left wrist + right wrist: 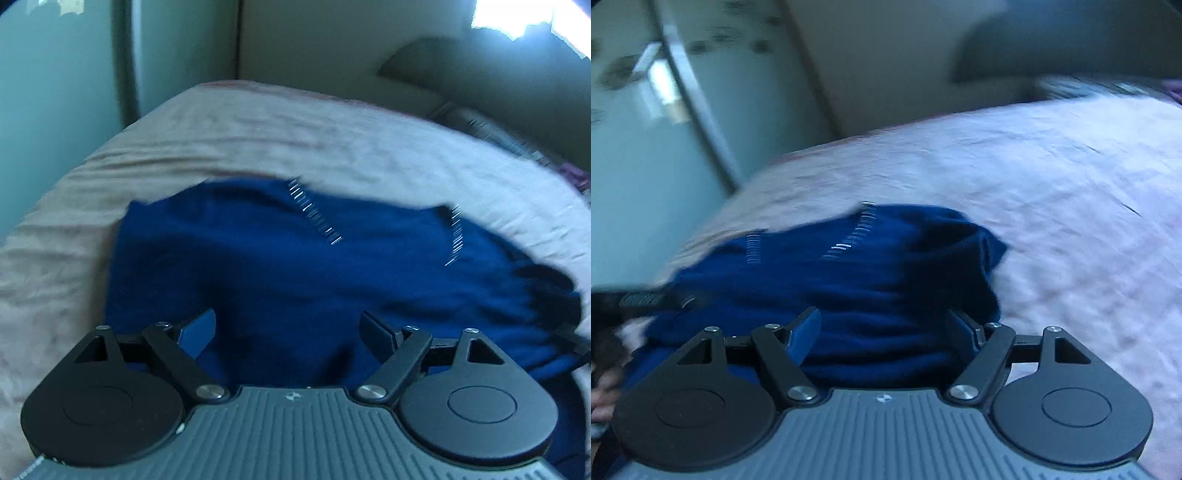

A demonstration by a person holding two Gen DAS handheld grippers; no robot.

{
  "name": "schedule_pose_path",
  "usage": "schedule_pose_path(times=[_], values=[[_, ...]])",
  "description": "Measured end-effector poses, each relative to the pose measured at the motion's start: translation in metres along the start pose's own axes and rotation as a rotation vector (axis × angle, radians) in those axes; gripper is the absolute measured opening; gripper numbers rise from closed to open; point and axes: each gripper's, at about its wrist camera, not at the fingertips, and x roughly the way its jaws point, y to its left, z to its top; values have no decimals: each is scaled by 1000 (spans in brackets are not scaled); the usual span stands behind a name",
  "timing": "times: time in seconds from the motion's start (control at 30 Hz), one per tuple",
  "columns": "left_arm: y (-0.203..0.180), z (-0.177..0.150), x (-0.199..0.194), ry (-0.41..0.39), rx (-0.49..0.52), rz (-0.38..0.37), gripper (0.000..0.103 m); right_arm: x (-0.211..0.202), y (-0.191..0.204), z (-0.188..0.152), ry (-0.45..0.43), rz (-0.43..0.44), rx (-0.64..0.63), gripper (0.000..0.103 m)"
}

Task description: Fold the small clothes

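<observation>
A dark blue garment (280, 258) with short rows of white stitching lies bunched on a pale bedspread (258, 140). My left gripper (288, 332) hangs over its near part, jaws wide apart and nothing pinched between the pads. In the right wrist view the same blue garment (849, 280) spreads across the bedspread (1052, 192). My right gripper (884, 330) stands open above its near folds, with cloth below the fingers and not clamped. The other gripper (646, 299) shows blurred at the left edge. Both views are motion-blurred.
The bed's edge curves away on the left, where a frosted glass door (646, 147) and a wall stand. A dark pillow-like shape (443, 70) lies at the far right of the bed. A hand (602, 395) shows at the left border.
</observation>
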Motion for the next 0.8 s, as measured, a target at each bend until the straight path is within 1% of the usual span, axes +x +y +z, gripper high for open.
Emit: schedule_pose_path(times=[0.07,0.17,0.23,0.27,0.37,0.4,0.47,0.57,0.67,0.8], values=[[0,-7,0,-3,17,12,87,-13,-3,1,-45,2,20,75],[-4,-13,-1,-13,40,29,88,-27,6,-1,-79,-20,-37,76],[-8,-16,-4,-19,62,35,88,-25,7,-2,-70,-5,-66,80],[-10,-18,-5,-19,70,38,88,-21,6,-2,-58,2,-71,80],[-16,-18,-5,-19,86,53,90,-14,6,-6,-15,-32,-52,80],[-16,-18,-4,-20,89,57,90,-16,6,-8,-14,-42,-42,80],[-16,-19,-5,-23,93,64,90,-24,8,-9,-29,-34,-45,80],[-17,-21,-8,-27,105,78,90,-34,19,-10,-46,-37,-92,80],[-20,-24,-13,-30,118,87,90,-38,26,-14,-46,-50,-127,80],[-23,-32,-22,-35,152,99,91,-43,29,-19,-40,-42,-125,80]])
